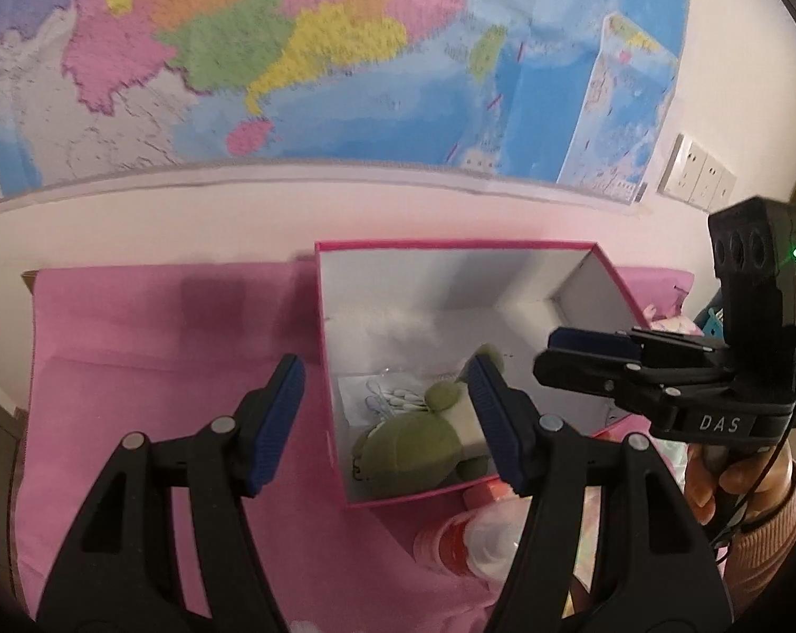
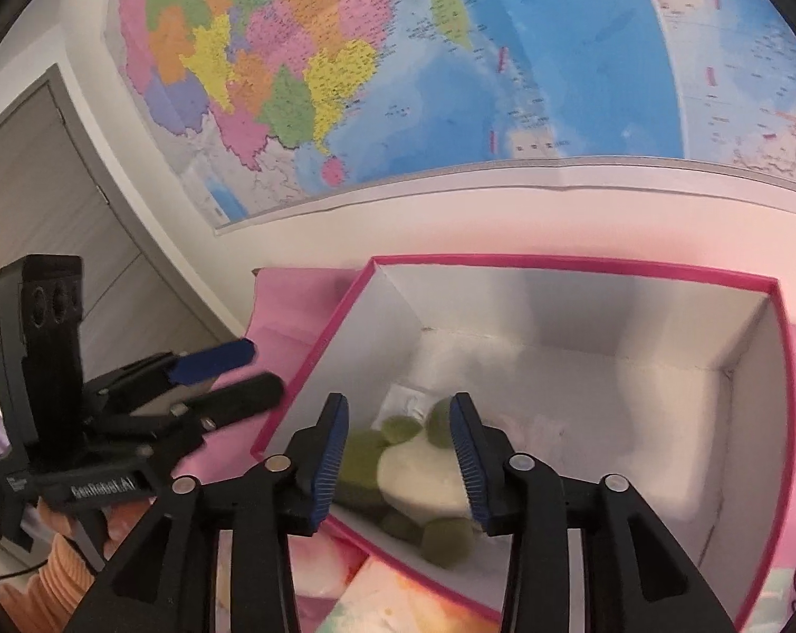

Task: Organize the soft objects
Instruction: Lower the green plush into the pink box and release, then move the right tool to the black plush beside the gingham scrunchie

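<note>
One box (image 2: 598,266): open-topped, pink outside, white inside, standing on a pink cloth (image 1: 150,348) against the wall. All places below are given from this box.

One plush toy (image 2: 419,469): green with a cream belly, lying inside the box on its floor, in the near corner. It touches neither gripper.

One small clear packet (image 1: 382,395): on the box floor, just behind the plush toy; the contents look like small white pieces, too blurred to name.

Two grippers, both black with blue pads.
- Left gripper (image 1: 384,416): above the box's near left wall, jaws wide apart with nothing between them; one finger stands over the cloth outside the box, the other over the box interior.
- Right gripper (image 2: 400,467): above the box's near edge, pointing down into it; jaws apart. The plush toy shows in the gap but lies below, unclamped.

One hand (image 1: 725,480): to the right of the box, in a ribbed pink sleeve, gripping the right gripper's handle.

Several soft items, pink, red and white (image 1: 466,533): heaped on the cloth in front of the box's near wall; they overlap, so no count can be given.

One wall map (image 2: 450,68): above and behind the box.

One switch plate row (image 1: 698,174): on the wall, up and to the right of the box.

One grey door (image 2: 44,200): far left of the box.
</note>
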`<state>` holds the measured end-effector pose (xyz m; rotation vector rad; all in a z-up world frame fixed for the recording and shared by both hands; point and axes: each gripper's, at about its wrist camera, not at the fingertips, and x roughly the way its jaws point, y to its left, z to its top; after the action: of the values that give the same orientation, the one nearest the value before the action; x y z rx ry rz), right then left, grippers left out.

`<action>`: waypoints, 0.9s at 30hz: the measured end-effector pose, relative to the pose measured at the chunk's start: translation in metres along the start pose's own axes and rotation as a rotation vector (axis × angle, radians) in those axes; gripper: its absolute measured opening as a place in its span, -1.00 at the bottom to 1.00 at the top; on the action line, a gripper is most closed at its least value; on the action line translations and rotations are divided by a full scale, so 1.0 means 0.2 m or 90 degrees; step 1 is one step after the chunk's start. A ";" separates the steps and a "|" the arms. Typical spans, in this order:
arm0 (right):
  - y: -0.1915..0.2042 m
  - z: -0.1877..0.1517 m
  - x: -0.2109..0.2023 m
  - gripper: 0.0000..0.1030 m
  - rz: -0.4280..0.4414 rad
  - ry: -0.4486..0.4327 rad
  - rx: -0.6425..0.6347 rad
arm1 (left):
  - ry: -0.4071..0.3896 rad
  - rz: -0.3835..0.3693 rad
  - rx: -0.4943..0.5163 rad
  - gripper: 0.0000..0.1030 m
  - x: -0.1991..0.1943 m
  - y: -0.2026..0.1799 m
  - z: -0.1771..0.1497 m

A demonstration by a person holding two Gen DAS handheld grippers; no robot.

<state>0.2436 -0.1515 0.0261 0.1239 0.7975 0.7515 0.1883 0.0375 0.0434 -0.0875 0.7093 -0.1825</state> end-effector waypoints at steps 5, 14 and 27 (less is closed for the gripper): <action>0.03 -0.04 -0.12 -0.09 0.014 -0.010 -0.004 | -0.041 -0.038 0.015 0.28 -0.17 -0.05 -0.05; 0.16 -0.18 -0.49 0.16 0.051 -0.062 -0.047 | -0.060 -0.125 0.075 0.28 -0.41 -0.27 -0.21; -0.02 -0.70 -0.84 0.40 -0.051 -0.031 0.005 | 0.029 -0.256 0.155 0.28 -0.39 -0.62 -0.53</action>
<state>0.0725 -0.2877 0.0269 0.1160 0.7549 0.6667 0.0447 -0.0703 0.0311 0.0088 0.7048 -0.6553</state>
